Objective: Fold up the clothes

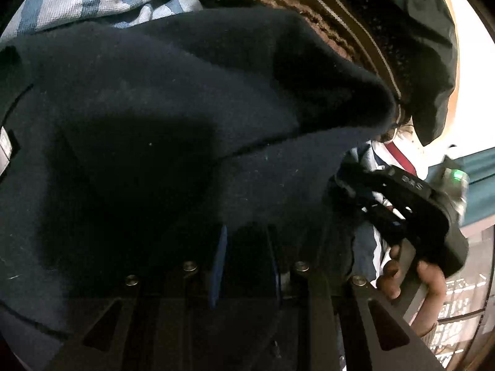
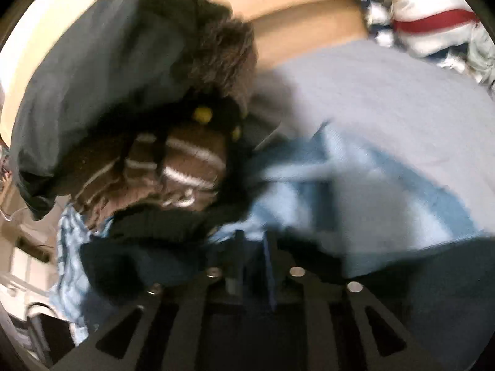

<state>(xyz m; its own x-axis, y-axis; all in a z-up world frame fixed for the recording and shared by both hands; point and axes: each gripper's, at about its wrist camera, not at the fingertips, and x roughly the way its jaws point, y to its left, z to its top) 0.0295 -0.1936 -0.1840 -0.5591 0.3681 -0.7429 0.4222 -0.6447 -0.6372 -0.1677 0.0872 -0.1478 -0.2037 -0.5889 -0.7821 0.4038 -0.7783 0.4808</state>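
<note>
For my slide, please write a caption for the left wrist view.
Left gripper pinching a dark navy garment, right gripper beside it, more clothes piled behind.

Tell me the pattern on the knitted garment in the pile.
Brown knit with thin pale stripes; clearest in the right wrist view.

Black hand-held gripper (image 1: 247,241), blue pads, silver screws, slotted fingers

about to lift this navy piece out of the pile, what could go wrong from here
The navy garment lies against the brown striped knit, so lifting may drag that along. The left gripper seems to pinch only an edge, which could slip. The right gripper sits where navy and light blue cloth meet and may catch both.
</note>
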